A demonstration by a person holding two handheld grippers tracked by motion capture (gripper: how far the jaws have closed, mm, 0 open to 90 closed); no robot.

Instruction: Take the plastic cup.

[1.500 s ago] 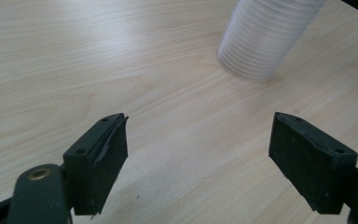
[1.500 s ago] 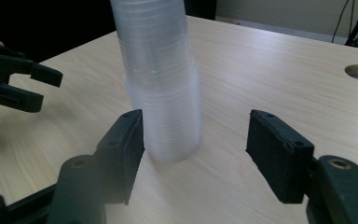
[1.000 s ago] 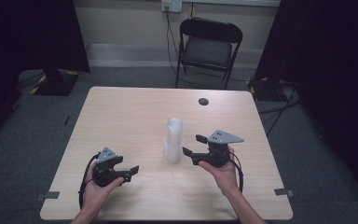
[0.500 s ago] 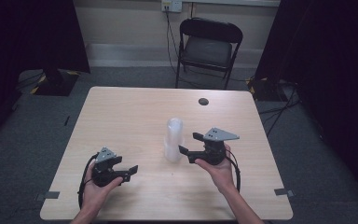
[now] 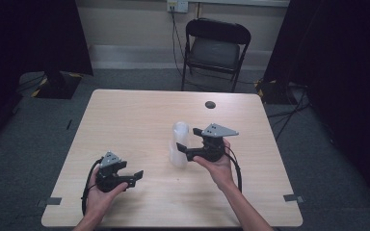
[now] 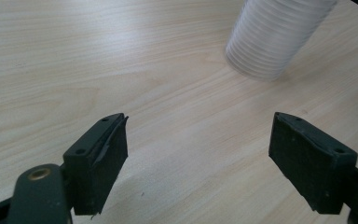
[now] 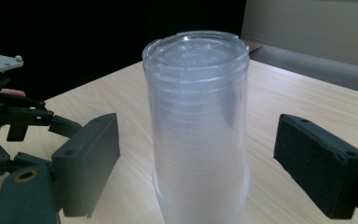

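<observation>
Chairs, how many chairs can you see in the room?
1. The black folding chair stands on the grey floor past the far edge of the table, by the wall. The dark corners at both sides could hide more.

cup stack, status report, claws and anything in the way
Right claw open, jaws just widened, astride the cup stack, not pressing. Left claw open, empty, short of the stack. Stack upright, upside down, on the table. Nothing in the way.
</observation>
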